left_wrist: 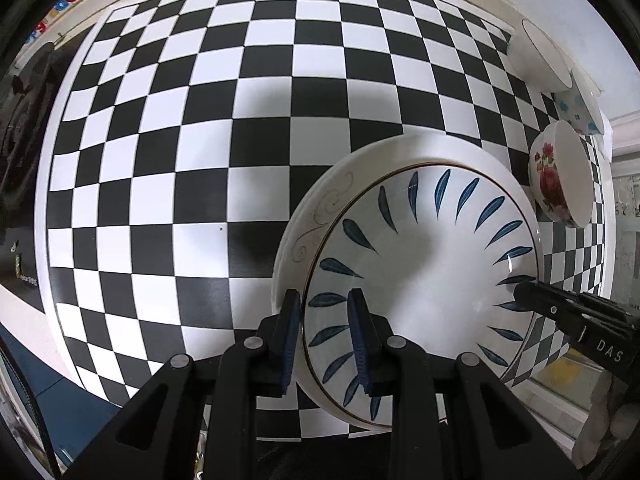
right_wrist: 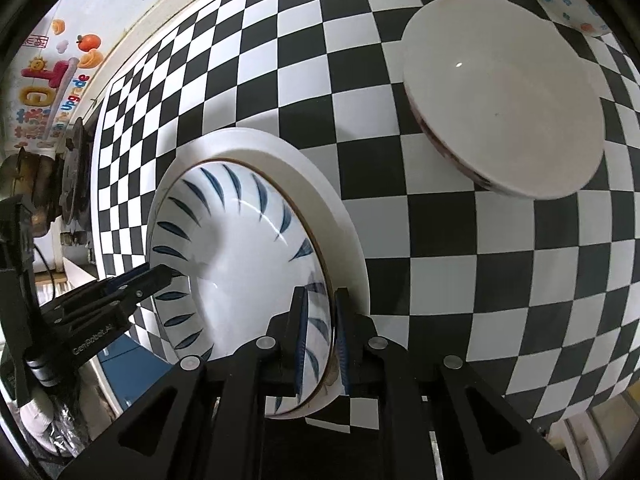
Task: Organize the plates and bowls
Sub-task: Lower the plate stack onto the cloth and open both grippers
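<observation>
Left tongs (left_wrist: 325,344): nearly closed, pinching the leaf-patterned bowl's (left_wrist: 424,280) rim.
Right tongs (right_wrist: 322,344): gripping the opposite rim narrowly.
Leaf-patterned bowl: sitting nested in a white plate (left_wrist: 316,216) on the checkered tabletop (left_wrist: 200,120).
Rose bowl (left_wrist: 560,176): standing just beside the plate.

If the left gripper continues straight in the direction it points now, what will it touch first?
Probably the checkered table: the left gripper points down, fingers either side of the blue-leaf bowl rim, which sits in a white plate. Depth is unclear.

Both wrist views look steeply down, close over checkered table (left_wrist: 160,160); both share leaf-patterned bowl (left_wrist: 420,280).
</observation>
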Demonstrator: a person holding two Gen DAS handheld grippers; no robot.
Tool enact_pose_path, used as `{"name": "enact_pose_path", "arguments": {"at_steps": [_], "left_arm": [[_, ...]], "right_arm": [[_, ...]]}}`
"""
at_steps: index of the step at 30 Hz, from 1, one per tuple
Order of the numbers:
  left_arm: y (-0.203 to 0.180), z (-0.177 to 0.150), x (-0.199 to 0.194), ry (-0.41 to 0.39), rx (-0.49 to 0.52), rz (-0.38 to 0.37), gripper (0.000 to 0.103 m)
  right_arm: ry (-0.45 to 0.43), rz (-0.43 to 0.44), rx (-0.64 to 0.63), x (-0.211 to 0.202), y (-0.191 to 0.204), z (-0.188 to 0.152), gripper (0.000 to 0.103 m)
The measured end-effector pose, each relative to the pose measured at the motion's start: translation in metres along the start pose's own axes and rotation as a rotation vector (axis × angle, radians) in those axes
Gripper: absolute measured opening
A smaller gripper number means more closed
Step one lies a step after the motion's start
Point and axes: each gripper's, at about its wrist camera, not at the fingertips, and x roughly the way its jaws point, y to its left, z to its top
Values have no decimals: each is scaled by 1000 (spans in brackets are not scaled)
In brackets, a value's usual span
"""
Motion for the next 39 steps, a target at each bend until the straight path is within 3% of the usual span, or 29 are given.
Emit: {"name": "enact_pose_path", "arguments": {"at_steps": [10,18,21,22,26,30,39], "left_arm": [[-11,-22,-60,-148,21,23,22],[-15,-65,-130,-291,45,10,23],[-15,-85,-154,-354,59,30,34],[-12,-91,-161,-369,57,30,36],[-11,-114,-186,-438,49,29,55],[-12,-137,-205,-490,51,37,62],[-13,-174,-230,-536,47,16,62]], "right_arm": [[-103,-44,-38,-40,17,-22,18],[-260,-70,-103,-109,55,-76,18],[-300,-74,-130,-130,68,-100,18],[-313,-82,-144,-137,73,-109,25],[-363,-82,-176,-158,90,-137,68],[-430,-115,-189,-179,99,-163,74],[-534,-136,-178,-224,103,-206,84]]}}
